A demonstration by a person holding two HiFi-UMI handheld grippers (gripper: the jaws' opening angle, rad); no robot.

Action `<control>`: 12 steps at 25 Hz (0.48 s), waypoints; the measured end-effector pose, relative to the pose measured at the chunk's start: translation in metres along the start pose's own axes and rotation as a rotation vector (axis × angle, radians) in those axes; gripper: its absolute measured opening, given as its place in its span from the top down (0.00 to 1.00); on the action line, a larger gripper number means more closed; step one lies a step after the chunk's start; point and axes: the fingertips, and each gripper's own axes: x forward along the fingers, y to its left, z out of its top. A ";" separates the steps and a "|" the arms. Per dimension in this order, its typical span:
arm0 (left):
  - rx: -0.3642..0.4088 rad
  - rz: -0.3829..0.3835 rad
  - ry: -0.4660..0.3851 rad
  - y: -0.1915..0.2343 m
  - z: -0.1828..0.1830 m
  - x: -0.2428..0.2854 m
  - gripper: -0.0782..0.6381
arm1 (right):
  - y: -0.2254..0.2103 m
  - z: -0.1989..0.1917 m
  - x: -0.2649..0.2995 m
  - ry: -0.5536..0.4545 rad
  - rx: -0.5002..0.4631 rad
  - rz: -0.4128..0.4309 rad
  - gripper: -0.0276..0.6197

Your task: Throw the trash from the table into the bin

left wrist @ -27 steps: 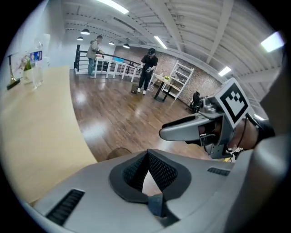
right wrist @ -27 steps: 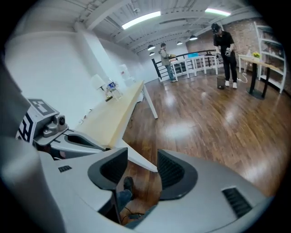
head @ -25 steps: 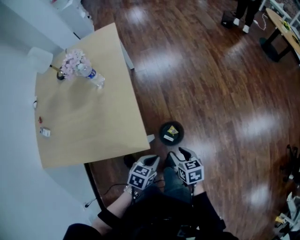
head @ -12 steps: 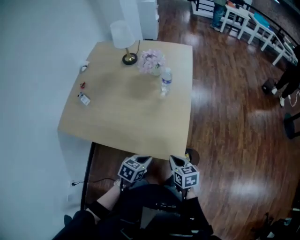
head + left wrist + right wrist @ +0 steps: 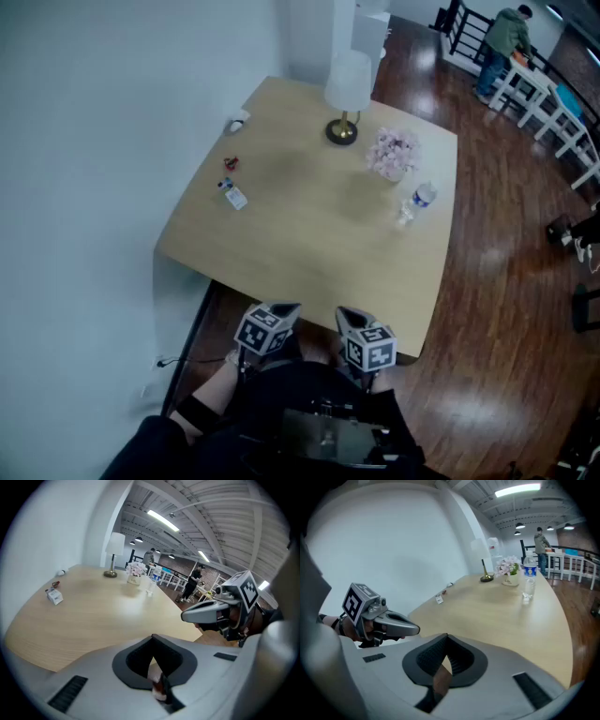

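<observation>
On the tabletop (image 5: 319, 234) I count one lamp (image 5: 347, 89) with a white shade, one bunch of pale pink flowers (image 5: 394, 153) and one clear water bottle (image 5: 417, 202), all toward the far side. The flowers are between the lamp and the bottle.

The bits that look like trash lie along the wall-side edge, well apart from those. There is one small white packet (image 5: 234, 195), one small red scrap (image 5: 232, 162) beyond it, and one small white object (image 5: 236, 122) right at the edge. That last one is too small for me to name.

There are two tongs, one in each of the person's hands, held low over the lap just short of the near edge of the tabletop. They point toward it and sit side by side, close but not touching. The left tongs (image 5: 286, 309) have their tips pressed together. A pale, reddish patch shows in the slit behind the tips, and I cannot tell what it is. The right tongs (image 5: 350, 315) are fully closed with nothing in them, only brown floor showing through the slit. Neither touches the tabletop or anything on it.

One other person (image 5: 506, 37) stands far off by white furniture.
</observation>
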 end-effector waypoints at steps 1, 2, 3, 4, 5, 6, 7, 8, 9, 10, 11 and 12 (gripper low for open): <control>-0.013 0.008 -0.008 0.014 0.001 -0.005 0.89 | 0.009 0.004 0.010 0.016 -0.019 0.010 0.96; -0.028 0.016 -0.016 0.026 0.001 -0.009 0.89 | 0.017 0.008 0.017 0.033 -0.042 0.018 0.96; -0.045 0.024 -0.024 0.037 0.002 -0.012 0.89 | 0.023 0.012 0.024 0.050 -0.065 0.024 0.96; -0.061 0.032 -0.032 0.046 0.002 -0.015 0.89 | 0.027 0.016 0.030 0.064 -0.083 0.030 0.96; -0.076 0.040 -0.038 0.054 0.003 -0.016 0.89 | 0.030 0.020 0.036 0.076 -0.096 0.036 0.96; -0.091 0.049 -0.043 0.062 0.003 -0.017 0.89 | 0.031 0.024 0.043 0.084 -0.106 0.043 0.96; -0.104 0.060 -0.047 0.069 0.003 -0.018 0.89 | 0.032 0.029 0.050 0.090 -0.114 0.052 0.96; -0.118 0.072 -0.049 0.076 0.004 -0.018 0.89 | 0.032 0.034 0.057 0.094 -0.122 0.063 0.96; -0.131 0.086 -0.051 0.082 0.004 -0.018 0.89 | 0.033 0.039 0.065 0.099 -0.131 0.075 0.96; -0.146 0.101 -0.052 0.089 0.005 -0.018 0.89 | 0.033 0.044 0.074 0.104 -0.139 0.088 0.96; -0.162 0.116 -0.054 0.095 0.007 -0.018 0.89 | 0.033 0.050 0.082 0.109 -0.147 0.102 0.96; -0.179 0.132 -0.055 0.101 0.008 -0.019 0.89 | 0.034 0.055 0.091 0.115 -0.155 0.118 0.96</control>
